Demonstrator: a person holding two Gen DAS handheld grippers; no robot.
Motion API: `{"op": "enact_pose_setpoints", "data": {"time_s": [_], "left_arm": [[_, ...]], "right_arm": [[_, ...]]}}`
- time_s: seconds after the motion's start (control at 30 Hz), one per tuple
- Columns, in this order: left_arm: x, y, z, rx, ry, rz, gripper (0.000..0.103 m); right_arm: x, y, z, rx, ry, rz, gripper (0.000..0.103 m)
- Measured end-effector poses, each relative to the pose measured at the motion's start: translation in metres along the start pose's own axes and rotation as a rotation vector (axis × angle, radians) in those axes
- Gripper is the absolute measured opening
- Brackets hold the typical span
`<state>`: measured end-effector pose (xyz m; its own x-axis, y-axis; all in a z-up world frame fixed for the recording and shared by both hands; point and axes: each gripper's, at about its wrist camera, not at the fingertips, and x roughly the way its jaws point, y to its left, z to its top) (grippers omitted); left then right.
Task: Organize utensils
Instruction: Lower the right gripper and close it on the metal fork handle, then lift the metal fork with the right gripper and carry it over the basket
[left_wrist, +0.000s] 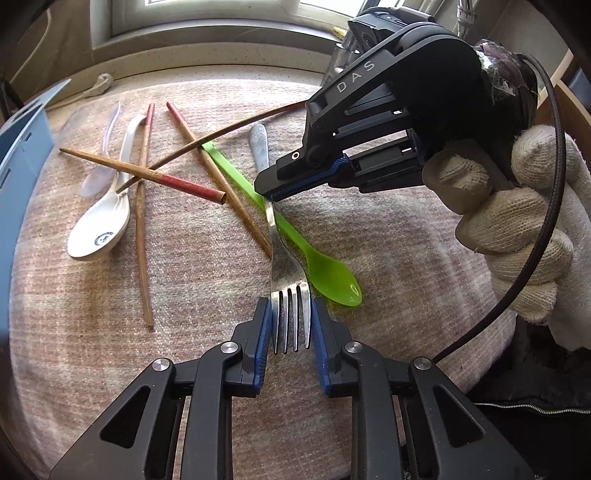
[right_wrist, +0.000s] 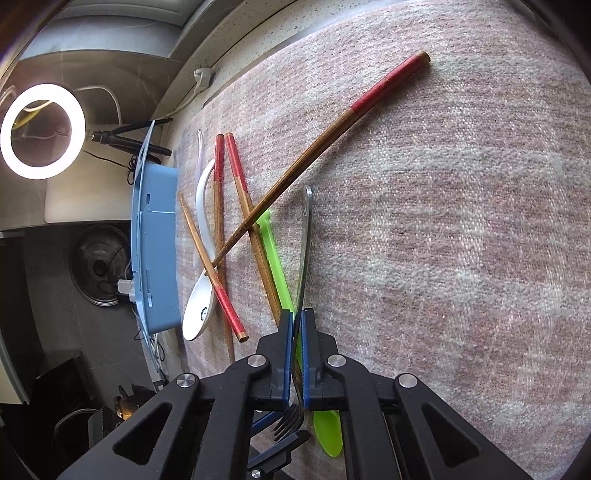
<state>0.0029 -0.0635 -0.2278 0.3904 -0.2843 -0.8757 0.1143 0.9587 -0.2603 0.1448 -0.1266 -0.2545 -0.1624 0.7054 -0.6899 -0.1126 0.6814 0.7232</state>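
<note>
A metal fork (left_wrist: 280, 258) lies over a green plastic spoon (left_wrist: 325, 273) on the pink woven mat (left_wrist: 184, 295). My right gripper (left_wrist: 271, 195) is shut on the fork's handle; in the right wrist view (right_wrist: 297, 332) the handle (right_wrist: 306, 236) runs between its blue pads. My left gripper (left_wrist: 291, 325) has its jaws on either side of the fork's tines, touching or nearly touching them. Several red-tipped wooden chopsticks (left_wrist: 147, 173) lie crossed with a white ceramic spoon (left_wrist: 99, 229) and a clear plastic spoon (left_wrist: 99, 173) to the left.
A blue organizer bin (left_wrist: 22, 155) stands at the mat's left edge; it also shows in the right wrist view (right_wrist: 155, 243). A ring light (right_wrist: 38, 131) and a windowsill lie beyond. The gloved hand (left_wrist: 517, 221) holds the right gripper.
</note>
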Motion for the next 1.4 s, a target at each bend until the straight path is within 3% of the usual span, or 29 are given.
{"op": "enact_pose_setpoints", "data": {"time_s": [0.2, 0.73, 1.4], "left_arm": [[-0.002, 0.012, -0.011, -0.079, 0.0, -0.014, 0.024], [-0.002, 0.013, -0.017, -0.16, 0.012, 0.005, 0.023], [-0.039, 0.002, -0.013, -0.086, -0.056, -0.02, 0.022]], "right_arm": [[0.0, -0.005, -0.006, -0.008, -0.008, 0.014, 0.004], [-0.009, -0.025, -0.019, -0.006, -0.035, 0.084, 0.005], [-0.039, -0.019, -0.024, 0.04, -0.089, 0.119, 0.004]]}}
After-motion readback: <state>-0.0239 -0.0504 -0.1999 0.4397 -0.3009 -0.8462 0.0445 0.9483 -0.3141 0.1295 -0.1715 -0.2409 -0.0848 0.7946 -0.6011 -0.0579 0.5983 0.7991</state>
